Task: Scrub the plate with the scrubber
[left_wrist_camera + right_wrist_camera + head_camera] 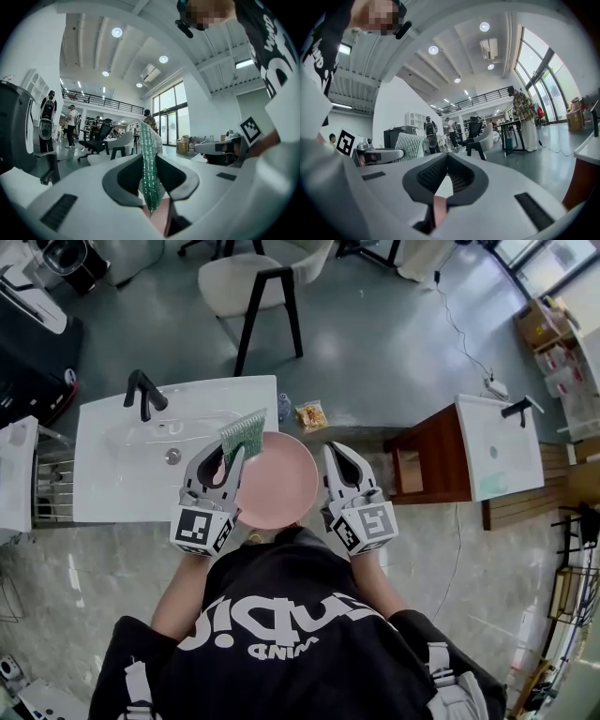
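Plate: we've got the pink plate [281, 484] up in the air, face towards us, just off the near right corner of the white sink worktop [112, 474] and close in front of the person's black shirt [281, 615].
Plate's grip: the right hand-held gripper [335, 454] is clamped tight on the plate's right rim. In the right gripper view a thin strip of pink sits between the closed jaws.
Scrubber: the green scrubber [244, 432] stands on edge at the plate's far left rim, and we can't tell whether it actually presses on the plate.
Scrubber's grip: the left hand-held gripper [228, 457] is pinching the scrubber. In the left gripper view the glittery green pad is squeezed between both jaws, with pink plate showing just under it.
Grippers together: we see them either side of the plate, left and right, both pointing away from the person.
Sink: the basin lies left of the plate, with its black tap [143, 395] at the far edge.
Further out: a white chair [262, 282] stands on the grey floor beyond the sink, and a brown cabinet [431, 456] with a second white basin [497, 446] is off to the right.
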Motion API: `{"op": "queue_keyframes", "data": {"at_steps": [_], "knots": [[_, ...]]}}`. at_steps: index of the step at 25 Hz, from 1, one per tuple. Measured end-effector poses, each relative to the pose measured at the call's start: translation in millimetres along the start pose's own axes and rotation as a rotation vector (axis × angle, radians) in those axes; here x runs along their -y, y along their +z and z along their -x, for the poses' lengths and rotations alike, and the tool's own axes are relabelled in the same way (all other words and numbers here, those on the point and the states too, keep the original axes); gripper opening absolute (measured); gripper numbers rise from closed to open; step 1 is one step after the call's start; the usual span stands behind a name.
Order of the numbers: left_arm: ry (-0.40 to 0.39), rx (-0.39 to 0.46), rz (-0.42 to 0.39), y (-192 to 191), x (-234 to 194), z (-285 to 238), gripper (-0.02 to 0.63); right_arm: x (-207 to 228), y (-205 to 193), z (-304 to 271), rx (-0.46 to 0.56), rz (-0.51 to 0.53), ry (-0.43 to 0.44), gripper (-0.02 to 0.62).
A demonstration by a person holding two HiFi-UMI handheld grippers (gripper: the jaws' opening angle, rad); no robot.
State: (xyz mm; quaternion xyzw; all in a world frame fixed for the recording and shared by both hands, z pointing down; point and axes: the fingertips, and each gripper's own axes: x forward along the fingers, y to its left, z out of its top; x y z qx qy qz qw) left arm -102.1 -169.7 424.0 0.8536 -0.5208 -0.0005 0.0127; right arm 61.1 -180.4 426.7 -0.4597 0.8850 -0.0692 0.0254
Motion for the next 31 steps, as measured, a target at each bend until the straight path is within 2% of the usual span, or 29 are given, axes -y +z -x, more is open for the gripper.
{"op": "queue_keyframes", "data": {"at_steps": [17,31], "knots": [[0.011,-0.029,0.067,-7.2,-1.0,-1.7,0.1,-3.6,-3.0,-0.7,-0.01,0.025,0.006,0.018],[0.013,-0.044,0.071,-11.2,-2.6,-5.4,0.1,-2.2,-4.5,-6.1,-0.013,0.029,0.013,0.018]]}}
